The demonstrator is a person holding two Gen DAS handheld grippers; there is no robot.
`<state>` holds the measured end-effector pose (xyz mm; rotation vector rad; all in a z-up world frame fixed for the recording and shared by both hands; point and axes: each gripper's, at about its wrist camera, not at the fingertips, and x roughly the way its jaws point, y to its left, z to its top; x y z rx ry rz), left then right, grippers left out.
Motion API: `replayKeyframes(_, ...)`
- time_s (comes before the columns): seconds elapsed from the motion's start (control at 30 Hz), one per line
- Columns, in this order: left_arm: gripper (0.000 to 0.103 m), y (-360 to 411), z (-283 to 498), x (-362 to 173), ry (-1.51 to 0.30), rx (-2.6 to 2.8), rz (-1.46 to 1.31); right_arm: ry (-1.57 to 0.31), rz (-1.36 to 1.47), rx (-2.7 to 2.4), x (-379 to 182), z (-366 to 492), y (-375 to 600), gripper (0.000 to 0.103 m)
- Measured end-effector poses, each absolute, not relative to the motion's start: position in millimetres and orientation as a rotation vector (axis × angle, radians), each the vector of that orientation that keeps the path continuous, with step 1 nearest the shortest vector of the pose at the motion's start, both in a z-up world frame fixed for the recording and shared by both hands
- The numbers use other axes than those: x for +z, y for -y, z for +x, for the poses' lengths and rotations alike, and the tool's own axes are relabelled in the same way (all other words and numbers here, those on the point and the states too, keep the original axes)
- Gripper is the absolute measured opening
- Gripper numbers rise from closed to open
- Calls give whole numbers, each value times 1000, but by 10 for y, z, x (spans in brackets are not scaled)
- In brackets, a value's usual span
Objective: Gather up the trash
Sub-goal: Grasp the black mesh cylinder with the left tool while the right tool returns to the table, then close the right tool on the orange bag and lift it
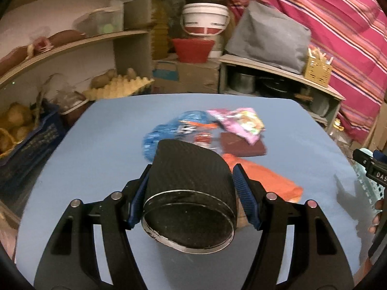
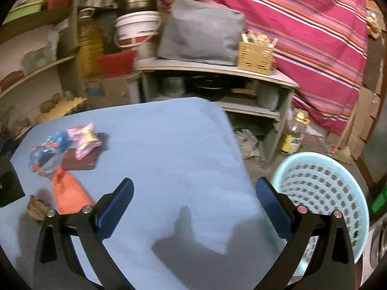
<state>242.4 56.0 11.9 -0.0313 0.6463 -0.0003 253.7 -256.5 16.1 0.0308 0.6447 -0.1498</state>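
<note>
1. L gripper [image 1: 191, 183] is clamped on a black can [image 1: 191, 193]; both blue pads press its sides, and the can's metal-rimmed end faces the camera.
2. Can is held above the blue table [image 1: 96, 145], near its front edge.
3. Just beyond the can lies the trash pile: blue wrapper [image 1: 169, 130], pink wrapper [image 1: 238, 123], dark red packet [image 1: 241, 145] and orange bag [image 1: 268, 181], bunched together at table centre.
4. R gripper [image 2: 193, 203] has jaws wide apart, nothing btwn them; it hangs over the table's right part.
5. From the R cam, the same pile sits far left; a small brown scrap [image 2: 36, 207] lies beside the orange bag.
6. Pale blue basket [image 2: 321, 193], perforated, stands on the floor just off the table's right edge, near the R gripper's right finger.
7. Bkgd: shelves [image 1: 72, 46], buckets, striped red cloth [image 2: 302, 24]. Both views are motion-blurred.
</note>
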Motion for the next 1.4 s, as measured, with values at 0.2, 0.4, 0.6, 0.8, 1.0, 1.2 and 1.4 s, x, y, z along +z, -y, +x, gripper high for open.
replayKeyframes(0.2, 65, -950, 2337, 78, -646, 65, -16, -684, -21, -77, 101, 2586, 2124, 99)
replayKeyframes(0.4, 65, -1258, 2274, 36, -652, 112, -23, -695, -5, -22, 49, 2601, 1857, 99)
replayKeyframes(0.6, 65, -1454, 2286, -14, -670, 147, -43, -678, -117, -41, 32, 2609, 1542, 99)
replayKeyframes(0.8, 65, -1576, 2265, 0, -670, 160, -65, -680, -150, -25, 46, 2591, 1408, 99)
replayKeyframes(1.0, 65, -1599, 2274, -16, -677, 163, -62, -715, -163, 31, 1, 2602, 1277, 99)
replayKeyframes(1.2, 65, -1581, 2272, -24, -680, 163, -51, -813, -129, 63, -212, 2762, 1235, 99)
replayKeyframes(1.4, 65, -1562, 2293, -55, -696, 167, -44, -881, -133, 74, -414, 2880, 1135, 96)
